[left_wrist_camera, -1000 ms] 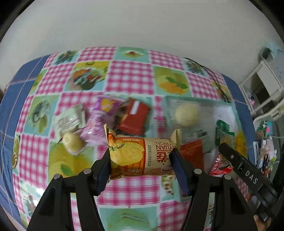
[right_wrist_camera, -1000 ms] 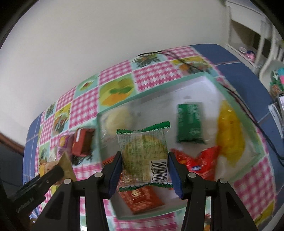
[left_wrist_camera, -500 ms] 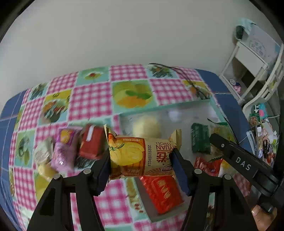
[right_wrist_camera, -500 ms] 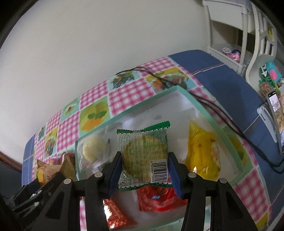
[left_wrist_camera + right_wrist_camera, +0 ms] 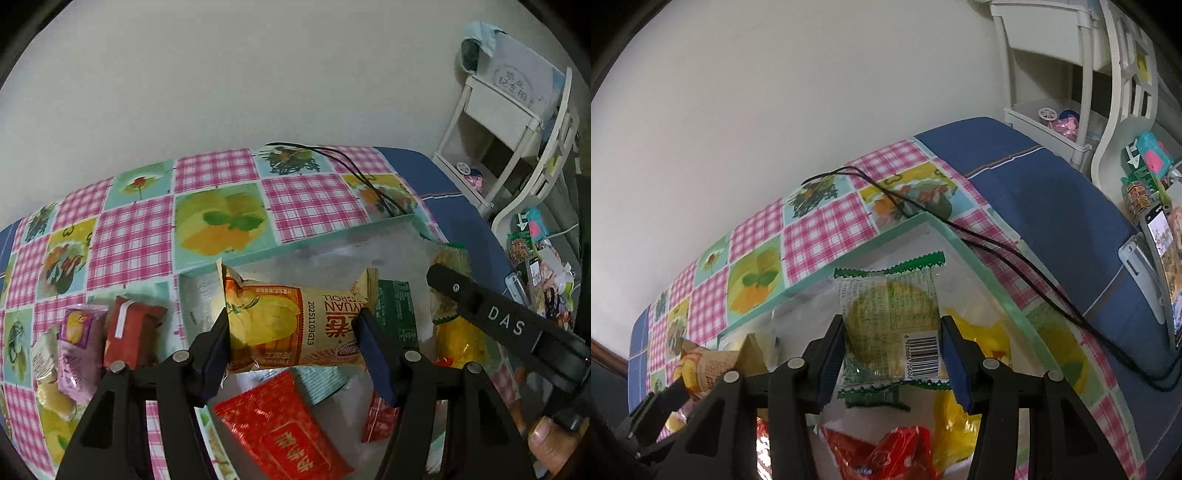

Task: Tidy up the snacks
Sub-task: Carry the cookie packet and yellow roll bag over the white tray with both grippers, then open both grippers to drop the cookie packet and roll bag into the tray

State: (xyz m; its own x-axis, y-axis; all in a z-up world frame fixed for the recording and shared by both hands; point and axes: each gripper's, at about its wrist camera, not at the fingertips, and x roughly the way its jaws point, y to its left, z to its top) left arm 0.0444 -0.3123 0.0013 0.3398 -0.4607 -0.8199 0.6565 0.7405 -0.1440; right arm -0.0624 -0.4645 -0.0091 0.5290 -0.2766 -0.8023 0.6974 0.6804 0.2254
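Both held snacks, the egg roll packet [image 5: 295, 325] and green-edged cake packet [image 5: 891, 328], now hang over the tray [image 5: 964, 251].

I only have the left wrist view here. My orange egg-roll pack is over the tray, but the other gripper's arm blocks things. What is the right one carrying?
Observer: The right gripper is shut on a clear green-edged cookie packet, barcode facing the camera.
Operator: Is it over the tray as well?
Observer: Yes, above the tray's far right corner, over a yellow pack.
Operator: Anything near that corner?
Observer: A black cable runs along the tray's right edge.
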